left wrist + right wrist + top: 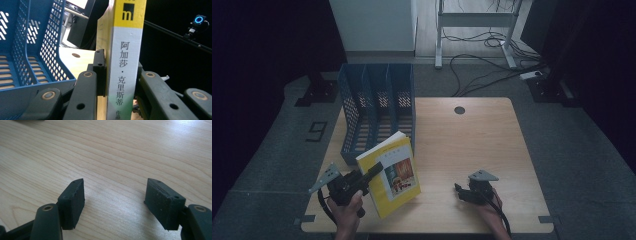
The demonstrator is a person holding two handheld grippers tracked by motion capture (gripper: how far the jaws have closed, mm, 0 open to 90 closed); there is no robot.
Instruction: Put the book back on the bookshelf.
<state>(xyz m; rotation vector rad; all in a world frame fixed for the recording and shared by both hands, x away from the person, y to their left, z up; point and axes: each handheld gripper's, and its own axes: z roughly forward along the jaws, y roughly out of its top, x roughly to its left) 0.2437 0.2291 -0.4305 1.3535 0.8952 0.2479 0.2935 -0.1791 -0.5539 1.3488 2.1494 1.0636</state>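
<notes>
2 black jaws of the left gripper (373,171) pinch the yellow book (393,172) beside the perforated blue file rack (377,107), hiding its lower spine; right gripper (115,202) jaws stand spread over the woodgrain table (472,140).

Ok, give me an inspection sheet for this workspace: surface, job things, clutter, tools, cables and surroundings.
Surface: wooden table, with a round grommet hole near the far edge.
Job's things: yellow book, lifted and tilted, in front of the blue file rack, whose three slots look empty.
Clutter: nothing seen.
Tools: left tool shut on the book at its spine; right tool open over bare wood, nothing between its jaws.
Cables: a cable trails from each tool; loose floor cables beyond the table.
Surroundings: grey floor, white desk frame, dark at both sides.
</notes>
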